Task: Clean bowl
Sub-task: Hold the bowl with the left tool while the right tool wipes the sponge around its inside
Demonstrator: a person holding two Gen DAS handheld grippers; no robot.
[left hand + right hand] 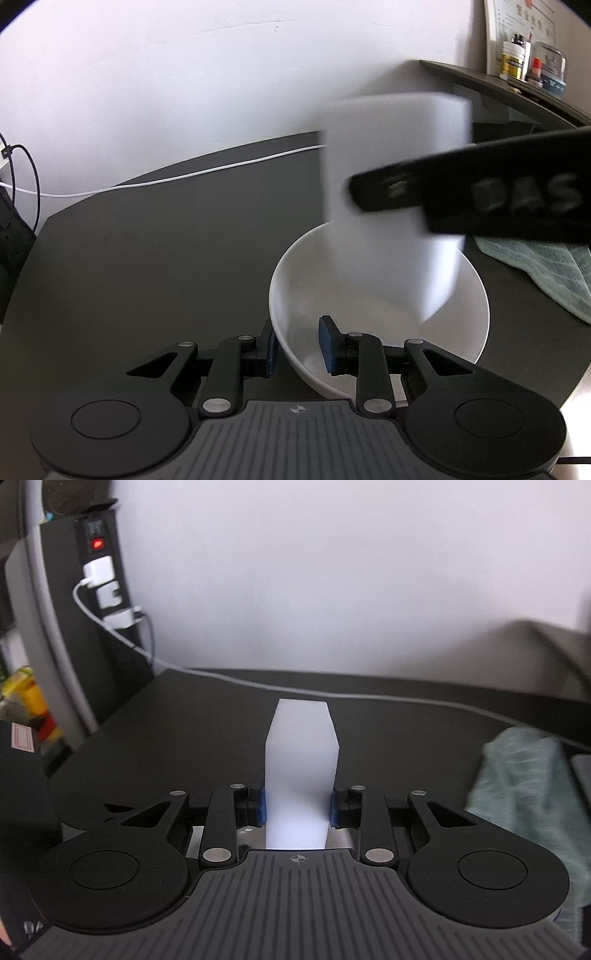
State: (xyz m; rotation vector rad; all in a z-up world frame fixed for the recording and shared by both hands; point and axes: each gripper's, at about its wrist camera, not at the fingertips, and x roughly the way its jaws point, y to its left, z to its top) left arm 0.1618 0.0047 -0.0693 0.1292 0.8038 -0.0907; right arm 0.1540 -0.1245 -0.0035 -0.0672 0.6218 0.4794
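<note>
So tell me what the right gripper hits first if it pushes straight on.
Its held white sponge leads, so that touches first. In the left wrist view the sponge hangs just over the white bowl; the bowl's inside is likely first, though blur leaves depth unsure.

A green towel (546, 273) lies on the dark table (147, 258), a white cable (184, 177) behind.

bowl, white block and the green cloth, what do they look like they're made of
Bowl: probably glazed ceramic, possibly melamine; smooth, white, softly glossy with a thick rim.
White block: likely melamine foam sponge; matte and uniformly white, and it pinches in where the right gripper squeezes it.
Green cloth: woven terry or cotton towel; ribbed texture and soft folds show.
</note>
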